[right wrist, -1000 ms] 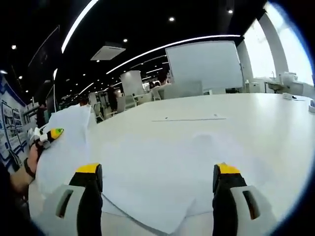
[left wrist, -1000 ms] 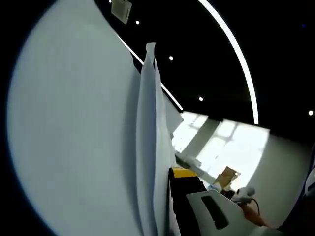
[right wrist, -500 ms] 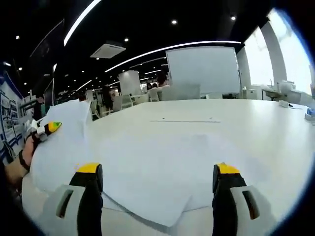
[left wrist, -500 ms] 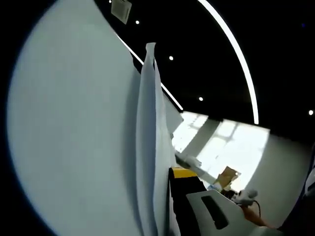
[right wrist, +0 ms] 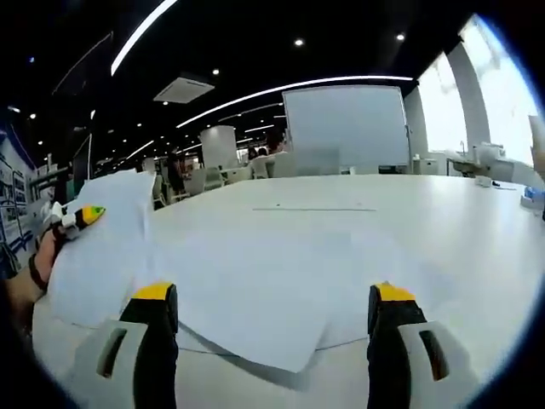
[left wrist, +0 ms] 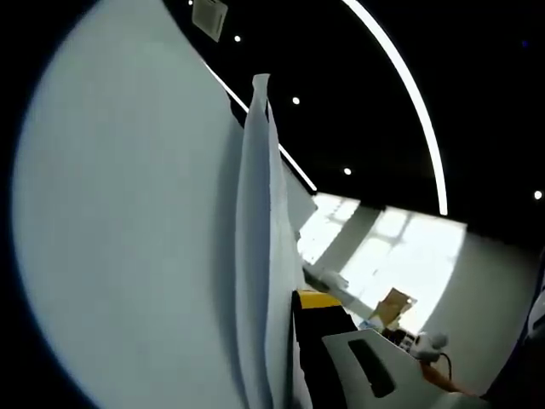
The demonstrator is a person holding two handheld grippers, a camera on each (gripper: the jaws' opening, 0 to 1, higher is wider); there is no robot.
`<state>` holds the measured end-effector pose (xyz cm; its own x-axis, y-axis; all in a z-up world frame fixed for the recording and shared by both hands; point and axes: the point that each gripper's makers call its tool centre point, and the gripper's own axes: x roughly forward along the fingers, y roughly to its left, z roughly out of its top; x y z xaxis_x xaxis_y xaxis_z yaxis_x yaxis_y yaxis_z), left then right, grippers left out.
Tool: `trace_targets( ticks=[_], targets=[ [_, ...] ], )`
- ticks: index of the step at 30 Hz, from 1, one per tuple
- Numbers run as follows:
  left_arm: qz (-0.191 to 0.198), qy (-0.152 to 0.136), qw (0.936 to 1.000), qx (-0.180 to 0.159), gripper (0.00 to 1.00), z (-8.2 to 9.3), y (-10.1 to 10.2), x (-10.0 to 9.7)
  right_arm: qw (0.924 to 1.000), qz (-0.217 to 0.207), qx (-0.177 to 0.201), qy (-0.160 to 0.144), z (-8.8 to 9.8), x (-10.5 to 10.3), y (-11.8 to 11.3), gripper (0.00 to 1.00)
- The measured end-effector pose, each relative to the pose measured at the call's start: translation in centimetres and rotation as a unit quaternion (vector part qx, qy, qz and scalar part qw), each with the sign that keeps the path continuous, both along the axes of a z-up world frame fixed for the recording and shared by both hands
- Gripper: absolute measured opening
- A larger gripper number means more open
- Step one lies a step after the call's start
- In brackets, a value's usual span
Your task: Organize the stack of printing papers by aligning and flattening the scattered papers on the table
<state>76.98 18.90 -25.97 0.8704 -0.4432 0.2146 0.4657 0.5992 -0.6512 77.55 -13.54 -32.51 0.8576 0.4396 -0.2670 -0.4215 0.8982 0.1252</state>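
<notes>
White printing papers (right wrist: 255, 281) lie spread on the white table (right wrist: 451, 213), with a near corner sticking out towards me. Their left edge is lifted and curled up. My left gripper (right wrist: 79, 218), held by a hand (right wrist: 38, 264), is shut on that raised edge. In the left gripper view the pinched sheets (left wrist: 255, 256) stand on edge and cover the left half. My left gripper (left wrist: 288, 302) closes on them; one yellow-tipped finger (left wrist: 319, 300) presses their right side and the other is hidden behind the paper. My right gripper (right wrist: 271, 311) hovers open just above the near corner, holding nothing.
A large whiteboard (right wrist: 345, 128) stands beyond the table's far edge, with chairs and people further back. Small items (right wrist: 490, 166) sit at the table's far right. A cardboard box (left wrist: 393, 304) and bright windows (left wrist: 400, 256) lie beyond the left gripper.
The right gripper view has shifted slightly, so the papers sit a little lower and nearer. The left gripper still holds the raised edge, and the jaws are unchanged.
</notes>
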Motion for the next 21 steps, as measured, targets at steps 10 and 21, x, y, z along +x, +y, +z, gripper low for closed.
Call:
trace_targets(
  ticks=[10,21],
  targets=[
    [0.0,0.0,1.0,0.0,0.06,0.0,0.1,0.0,0.9992,-0.021,0.022,-0.025,1.0,-0.9,-0.5,0.86],
    [0.001,-0.001,1.0,0.004,0.06,0.0,-0.1,-0.1,0.9992,-0.014,0.002,-0.036,0.9,-2.2,0.0,0.78]
  ],
)
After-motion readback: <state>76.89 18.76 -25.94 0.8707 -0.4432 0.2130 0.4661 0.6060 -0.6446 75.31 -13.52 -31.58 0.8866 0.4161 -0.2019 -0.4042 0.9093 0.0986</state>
